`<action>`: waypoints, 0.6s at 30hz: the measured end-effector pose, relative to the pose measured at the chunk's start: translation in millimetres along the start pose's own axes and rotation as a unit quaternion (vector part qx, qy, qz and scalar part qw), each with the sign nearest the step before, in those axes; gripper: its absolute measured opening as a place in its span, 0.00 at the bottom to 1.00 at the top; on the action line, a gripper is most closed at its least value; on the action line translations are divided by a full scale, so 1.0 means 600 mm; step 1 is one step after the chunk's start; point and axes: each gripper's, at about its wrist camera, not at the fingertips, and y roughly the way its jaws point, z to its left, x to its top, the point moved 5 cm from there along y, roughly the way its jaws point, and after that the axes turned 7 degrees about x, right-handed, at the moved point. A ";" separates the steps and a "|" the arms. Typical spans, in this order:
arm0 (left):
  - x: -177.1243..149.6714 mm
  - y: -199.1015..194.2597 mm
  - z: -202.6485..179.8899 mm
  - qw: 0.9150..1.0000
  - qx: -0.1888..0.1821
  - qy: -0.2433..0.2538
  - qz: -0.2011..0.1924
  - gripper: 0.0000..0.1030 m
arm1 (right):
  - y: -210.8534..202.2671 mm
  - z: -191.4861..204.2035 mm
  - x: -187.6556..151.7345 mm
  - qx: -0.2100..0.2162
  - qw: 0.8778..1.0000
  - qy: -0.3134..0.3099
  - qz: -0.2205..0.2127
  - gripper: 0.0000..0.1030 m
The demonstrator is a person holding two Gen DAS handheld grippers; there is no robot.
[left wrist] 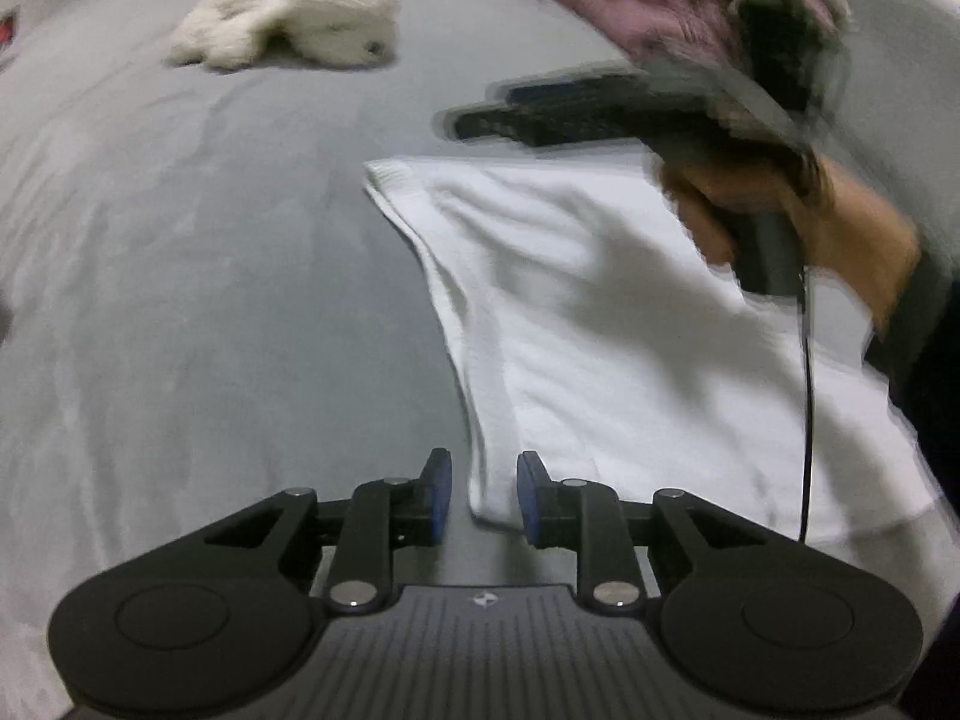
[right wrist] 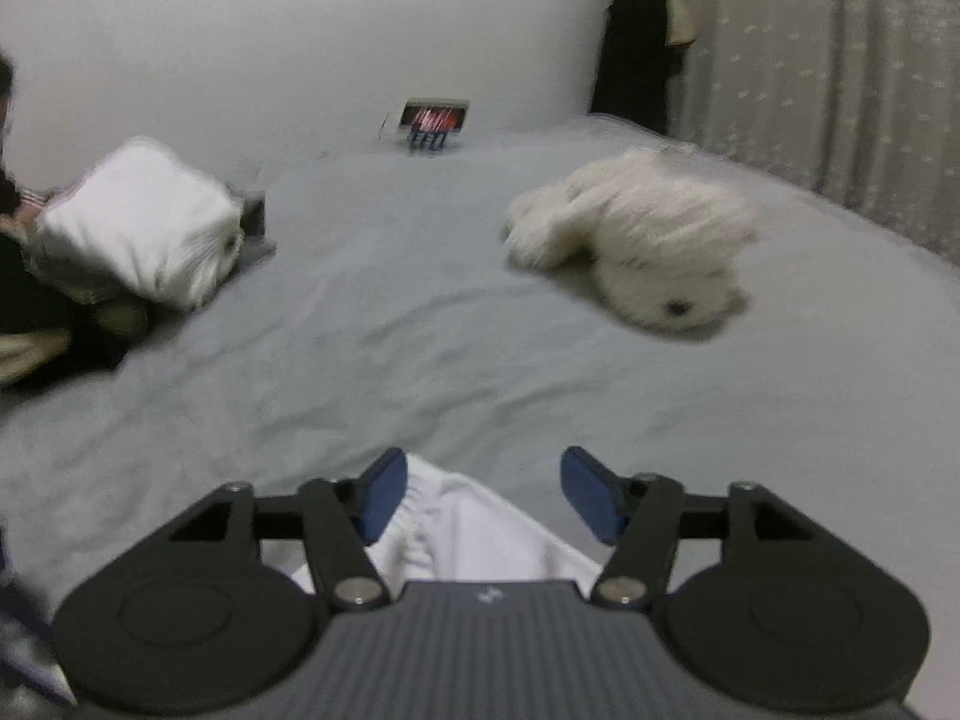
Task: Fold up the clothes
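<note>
While we look along both tools, we log the following.

Bed: we see a grey bed sheet (left wrist: 210,300) spread wide, its far edge meeting a pale wall (right wrist: 240,30) and a curtain (right wrist: 840,90) at the right in the right wrist view.
Open room: we find bare sheet left of the white garment (left wrist: 600,330) in the left wrist view, and a broad bare stretch ahead of the right gripper (right wrist: 483,495).
Obstacles: we note a white plush toy (right wrist: 642,240) lying well ahead, a folded white stack (right wrist: 138,222) at the far left, and a small device with red lights (right wrist: 435,117) near the wall.
Garment: we see it lying flat on the sheet, its left edge running diagonally from a far corner down to a near corner.
Left gripper (left wrist: 483,495): we see its fingers parted, holding nothing; the garment's near corner lies in the gap, close to the right finger.
Right gripper: we see its fingers spread wide and empty, with a gathered garment edge under the left finger (right wrist: 384,495).
Hand (left wrist: 780,216): we see it gripping the right tool's handle above the garment, blurred; a cable (left wrist: 807,420) hangs from it.
</note>
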 end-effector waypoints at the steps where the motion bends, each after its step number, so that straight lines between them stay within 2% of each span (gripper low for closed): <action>1: 0.004 -0.009 0.014 1.000 -0.010 -0.019 -0.009 0.22 | -0.026 -0.005 -0.003 -0.009 1.000 0.005 -0.005 0.70; 4: 0.014 -0.019 0.042 0.997 -0.034 -0.070 -0.023 0.22 | -0.112 -0.013 -0.027 -0.039 0.999 0.035 -0.007 0.70; 7: 0.017 -0.001 0.026 0.995 -0.047 -0.084 -0.012 0.22 | -0.207 -0.021 -0.074 -0.061 0.992 0.112 0.005 0.68; 11: 0.026 0.028 -0.012 0.996 -0.023 -0.081 0.000 0.26 | -0.306 -0.018 -0.159 -0.083 0.977 0.196 0.026 0.49; 16: 0.043 0.051 -0.019 0.995 0.001 -0.096 -0.004 0.32 | -0.332 -0.035 -0.227 -0.094 0.966 0.238 0.027 0.45; 18: 0.049 0.064 -0.013 0.994 0.012 -0.106 -0.002 0.35 | -0.335 -0.047 -0.249 -0.095 0.961 0.258 0.024 0.40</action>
